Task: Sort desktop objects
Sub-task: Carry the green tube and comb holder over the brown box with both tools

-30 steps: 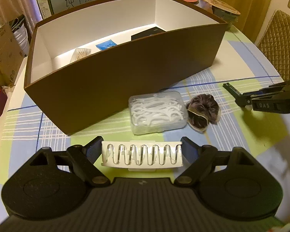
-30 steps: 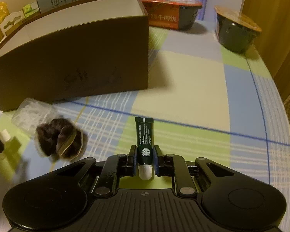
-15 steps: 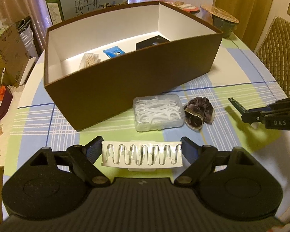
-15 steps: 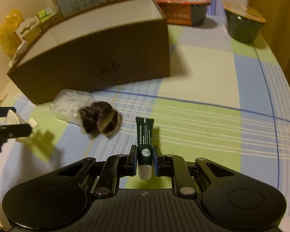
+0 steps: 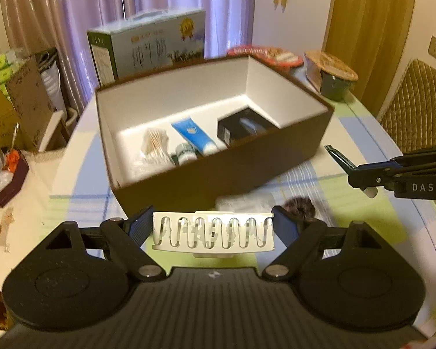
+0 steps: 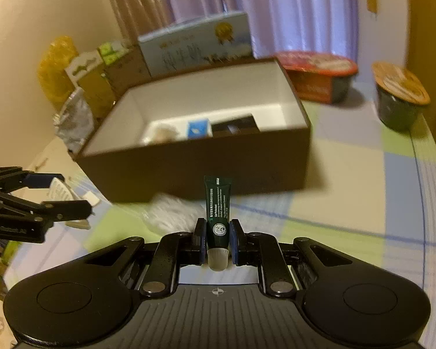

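Note:
My left gripper (image 5: 213, 226) is shut on a white hair claw clip (image 5: 213, 234), held above the table in front of the brown box (image 5: 232, 171). My right gripper (image 6: 217, 238) is shut on a dark green lip balm tube (image 6: 217, 203), also raised before the box (image 6: 206, 171). Inside the box lie cotton swabs (image 5: 155, 145), a blue tube (image 5: 193, 133), a small green jar (image 5: 184, 154) and a black item (image 5: 244, 125). A clear floss pick case (image 5: 244, 203) and a dark scrunchie (image 5: 300, 206) lie on the tablecloth in front of the box.
A milk carton box (image 5: 148, 46) stands behind the brown box. Two instant noodle bowls (image 6: 316, 75) (image 6: 401, 96) sit at the far right of the table. Cardboard and clutter (image 5: 17, 110) lie left; a chair (image 5: 418, 107) stands at the right.
Both grippers have risen with their objects, so the views now look down into the box. The right gripper has also moved left toward the box.

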Demonstrator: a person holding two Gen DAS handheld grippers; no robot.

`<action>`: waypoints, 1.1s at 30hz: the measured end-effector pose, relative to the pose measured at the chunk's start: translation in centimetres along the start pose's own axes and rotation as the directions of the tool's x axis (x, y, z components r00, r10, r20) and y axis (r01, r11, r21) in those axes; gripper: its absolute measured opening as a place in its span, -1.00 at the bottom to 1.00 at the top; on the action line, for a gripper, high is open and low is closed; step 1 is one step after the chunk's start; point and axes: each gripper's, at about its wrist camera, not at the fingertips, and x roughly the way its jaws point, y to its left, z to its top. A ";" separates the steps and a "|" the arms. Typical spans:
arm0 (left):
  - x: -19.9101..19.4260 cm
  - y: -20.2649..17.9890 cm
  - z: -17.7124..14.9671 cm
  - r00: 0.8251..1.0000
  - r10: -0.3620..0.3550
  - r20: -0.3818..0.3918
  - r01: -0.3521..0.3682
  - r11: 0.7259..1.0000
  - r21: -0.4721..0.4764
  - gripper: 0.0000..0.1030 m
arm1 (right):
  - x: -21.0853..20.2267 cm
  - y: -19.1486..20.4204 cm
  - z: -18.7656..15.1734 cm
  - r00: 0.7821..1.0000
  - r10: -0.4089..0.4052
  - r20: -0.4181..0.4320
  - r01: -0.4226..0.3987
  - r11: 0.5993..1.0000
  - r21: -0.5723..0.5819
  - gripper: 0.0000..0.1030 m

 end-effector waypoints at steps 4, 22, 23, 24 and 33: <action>-0.8 1.1 2.2 0.999 -0.004 0.052 0.004 1.000 -0.002 0.61 | 0.1 0.7 2.3 0.999 0.025 0.039 -0.025 1.000 -0.013 -0.75; 7.2 5.2 11.4 0.998 -0.034 0.054 0.035 0.999 -0.018 0.61 | 8.5 0.1 12.4 0.999 0.035 0.029 -0.034 0.999 -0.036 -0.74; 8.0 5.4 11.8 0.998 -0.035 0.044 0.037 0.999 -0.025 0.61 | 9.2 -0.1 13.1 0.999 0.031 0.022 -0.030 0.999 -0.041 -0.74; 9.1 5.7 12.4 0.999 -0.037 0.031 0.038 0.999 -0.033 0.61 | 9.8 -0.2 13.6 1.000 0.026 0.016 -0.025 0.999 -0.048 -0.74; 17.1 7.3 15.2 0.997 -0.004 -0.080 -0.002 0.997 -0.078 0.61 | 16.2 -1.7 16.6 0.995 -0.026 -0.092 0.017 0.995 -0.096 -0.74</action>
